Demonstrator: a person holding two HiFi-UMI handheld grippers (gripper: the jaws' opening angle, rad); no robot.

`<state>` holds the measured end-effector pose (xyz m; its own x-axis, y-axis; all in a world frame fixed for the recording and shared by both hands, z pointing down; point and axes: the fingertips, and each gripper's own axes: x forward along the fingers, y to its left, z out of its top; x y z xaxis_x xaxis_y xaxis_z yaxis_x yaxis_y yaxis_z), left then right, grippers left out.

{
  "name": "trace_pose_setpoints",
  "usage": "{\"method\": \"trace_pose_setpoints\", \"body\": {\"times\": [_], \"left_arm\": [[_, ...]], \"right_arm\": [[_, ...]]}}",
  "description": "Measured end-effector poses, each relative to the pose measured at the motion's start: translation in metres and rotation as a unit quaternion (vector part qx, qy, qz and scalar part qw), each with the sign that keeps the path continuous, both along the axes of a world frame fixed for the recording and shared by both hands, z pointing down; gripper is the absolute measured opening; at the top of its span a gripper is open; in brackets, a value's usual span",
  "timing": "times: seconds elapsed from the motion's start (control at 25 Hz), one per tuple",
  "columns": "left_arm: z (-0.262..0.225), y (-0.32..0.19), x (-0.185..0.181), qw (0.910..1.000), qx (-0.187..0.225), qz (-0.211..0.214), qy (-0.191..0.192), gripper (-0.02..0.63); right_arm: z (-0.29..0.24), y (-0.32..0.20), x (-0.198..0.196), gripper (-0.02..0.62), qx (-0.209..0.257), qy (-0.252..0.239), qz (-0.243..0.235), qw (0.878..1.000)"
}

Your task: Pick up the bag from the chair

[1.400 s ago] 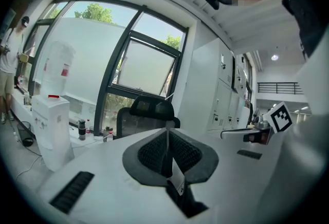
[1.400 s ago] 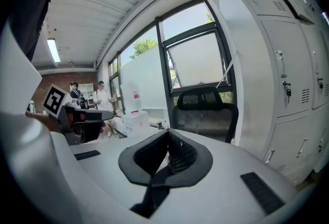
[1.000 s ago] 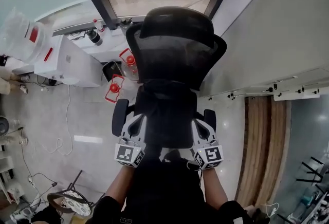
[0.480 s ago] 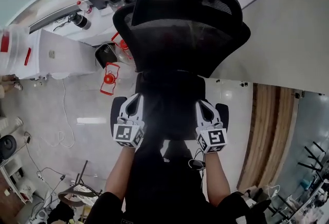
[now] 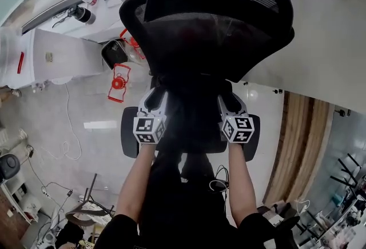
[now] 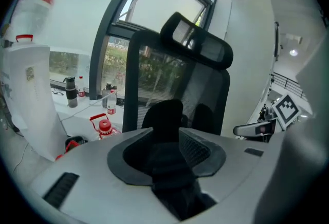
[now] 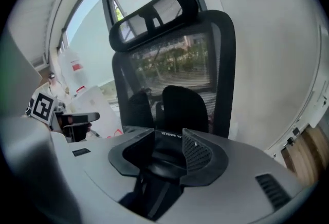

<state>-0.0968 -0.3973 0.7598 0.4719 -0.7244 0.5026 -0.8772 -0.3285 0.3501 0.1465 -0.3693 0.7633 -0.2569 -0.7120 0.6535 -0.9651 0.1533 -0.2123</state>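
Note:
A black mesh office chair [image 5: 211,31] fills the head view, its back and headrest toward the top. The black bag [image 5: 191,122] lies on the seat, hard to tell apart from the dark seat. My left gripper [image 5: 159,95] is at the bag's left side and my right gripper [image 5: 225,99] at its right side. In the left gripper view the left gripper [image 6: 172,138] has dark bag fabric [image 6: 169,164] pinched between its jaws. In the right gripper view the right gripper [image 7: 169,143] is shut on a black strap with a white printed label [image 7: 172,135]; the strap hangs below the jaws.
The chair's armrests [image 5: 128,139] [image 5: 251,139] flank both grippers. Red-handled bottles [image 5: 117,83] and a white cabinet [image 5: 51,59] stand on the floor at left, with cables [image 5: 68,145] nearby. A wooden strip [image 5: 294,145] runs along the right. A window is behind the chair.
Both grippers have moved forward toward the chair back, staying level with each other. The chair back now looms larger in the head view.

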Motion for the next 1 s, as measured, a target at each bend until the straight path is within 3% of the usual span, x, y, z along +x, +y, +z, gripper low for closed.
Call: {"method": "trace_pose_setpoints", "body": {"times": [0.28, 0.6, 1.0], "left_arm": [[0.071, -0.019, 0.003, 0.9976, -0.065, 0.000, -0.025, 0.212], [0.123, -0.032, -0.001, 0.9931, -0.107, 0.009, -0.046, 0.239], [0.155, -0.043, 0.005, 0.9891, -0.146, 0.001, -0.015, 0.253]], "right_arm": [[0.072, -0.014, 0.017, 0.190, -0.059, -0.031, 0.031, 0.997], [0.111, -0.028, 0.027, 0.213, -0.092, -0.044, 0.033, 0.994], [0.143, -0.040, 0.018, 0.224, -0.149, -0.098, 0.042, 0.983]]}}
